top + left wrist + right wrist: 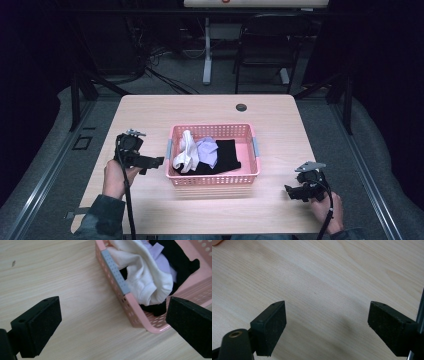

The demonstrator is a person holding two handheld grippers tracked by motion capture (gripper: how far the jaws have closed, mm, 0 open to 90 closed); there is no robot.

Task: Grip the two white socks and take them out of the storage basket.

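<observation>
Although the left gripper (150, 162) points at the pink basket's (215, 179) near-left corner, its jaws stand spread wide and hold nothing, so the unloading looks barely begun. Inside the basket, the white garment (184, 152) lies bunched at the left by the grey handle (115, 272), the lilac cloth (208, 150) beside it, the black cloth (226, 155) under and to the right. Over at the right, the right gripper (296, 192) hovers above bare table (150, 110), jaws spread, well apart from the basket. I'd say every piece is left to lift.
</observation>
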